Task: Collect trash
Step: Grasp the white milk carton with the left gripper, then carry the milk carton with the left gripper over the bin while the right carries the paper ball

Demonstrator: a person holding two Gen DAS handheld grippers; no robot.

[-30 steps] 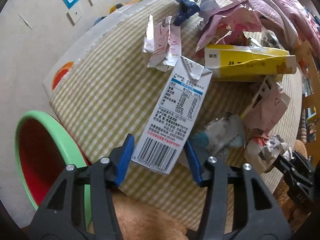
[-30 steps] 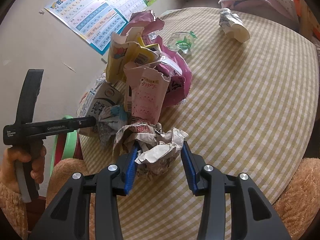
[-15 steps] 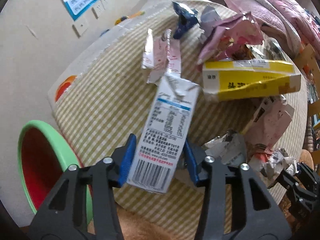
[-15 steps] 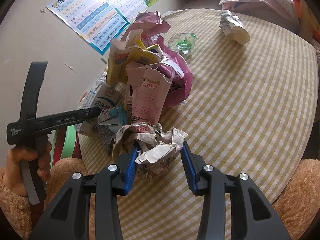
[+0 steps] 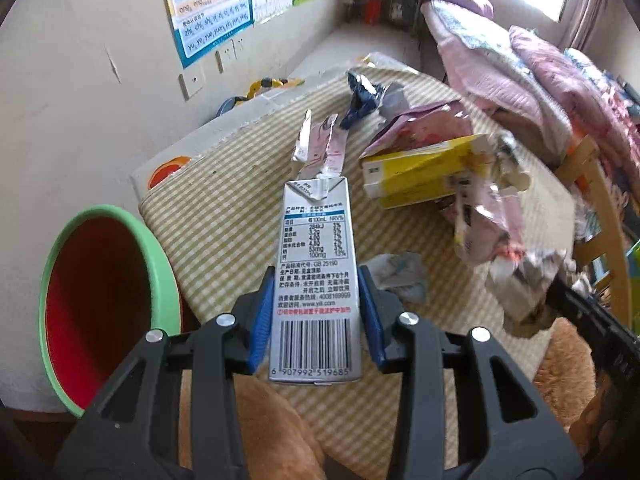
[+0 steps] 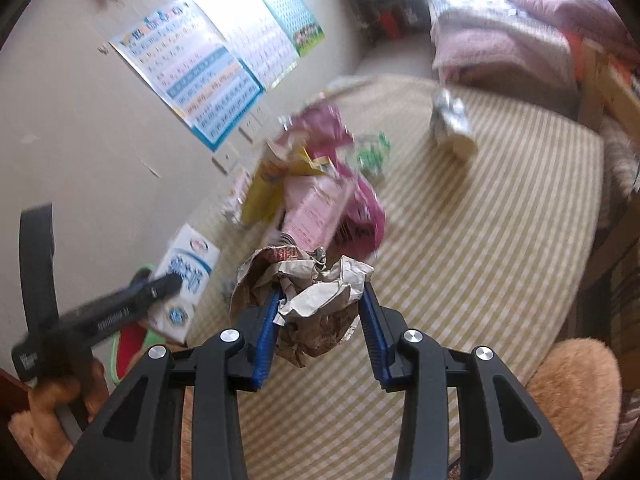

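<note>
- Gripping the silver-grey printed milk carton (image 5: 314, 280), the left claw (image 5: 316, 316), jaws just closed on it, holds it above the checked tabletop (image 5: 224, 216);
- right claw (image 6: 318, 316) clamps a crumpled brown paper wad (image 6: 308, 300), seemingly lifted clear;
- next: swing both over the green-rimmed red bin (image 5: 100, 304) and release.

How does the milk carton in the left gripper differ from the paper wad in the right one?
The milk carton keeps a crisp boxy shape; the crumpled paper wad is a shapeless ball. The carton is silver-grey with printed text and a barcode; the wad is brownish and creased. The carton reaches far past the left gripper; the wad sits bunched in the right gripper. Both are clamped between blue jaws, above the checked tablecloth.
</note>
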